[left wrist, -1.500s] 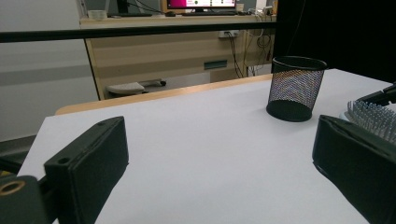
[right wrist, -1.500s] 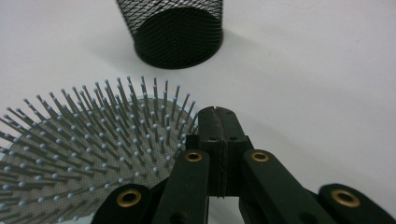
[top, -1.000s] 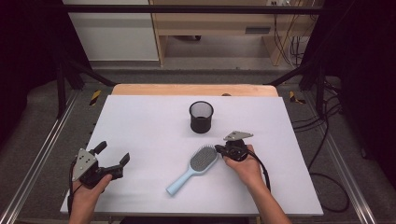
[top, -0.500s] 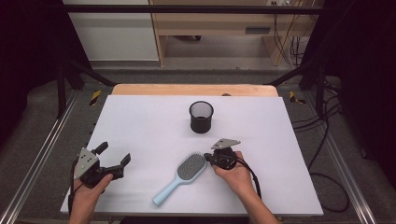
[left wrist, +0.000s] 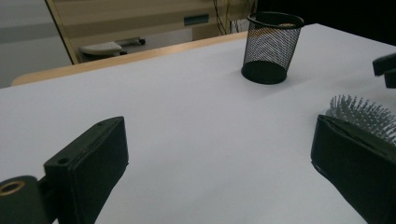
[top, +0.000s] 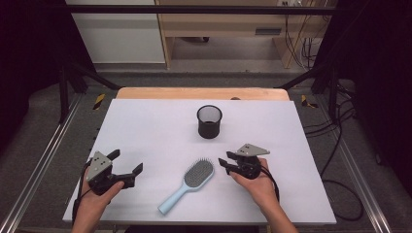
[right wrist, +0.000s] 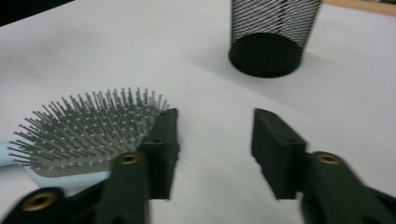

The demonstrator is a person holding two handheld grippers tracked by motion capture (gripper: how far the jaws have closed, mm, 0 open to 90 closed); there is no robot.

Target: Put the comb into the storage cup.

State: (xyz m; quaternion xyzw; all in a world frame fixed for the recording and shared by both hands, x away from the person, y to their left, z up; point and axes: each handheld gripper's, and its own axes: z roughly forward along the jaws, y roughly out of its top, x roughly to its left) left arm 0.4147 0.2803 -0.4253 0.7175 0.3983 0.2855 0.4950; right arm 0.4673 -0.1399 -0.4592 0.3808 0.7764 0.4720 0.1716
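White table point(top: 145, 126) carries everything. Hairbrush point(top: 190, 187) lies flat on it, bristles up, long axis diagonal: light-blue handle runs toward your near-left edge, head points far-right, up toward your right gripper point(top: 227, 161). That gripper sits just off the head's far-right rim. Its jaws have just been opening and now stand parted with bare table in the gap, nothing clamped; in the right gripper view the brush head point(right wrist: 88, 135) lies just outside its left jaw, close against it, contact unclear. Black mesh cup point(top: 209, 122) stands upright ahead of those jaws, beyond the brush head, well apart. Your left gripper point(top: 127, 163) rests near-left, jaws spread wide and empty; the brush point(left wrist: 362, 114) peeks past its right jaw.
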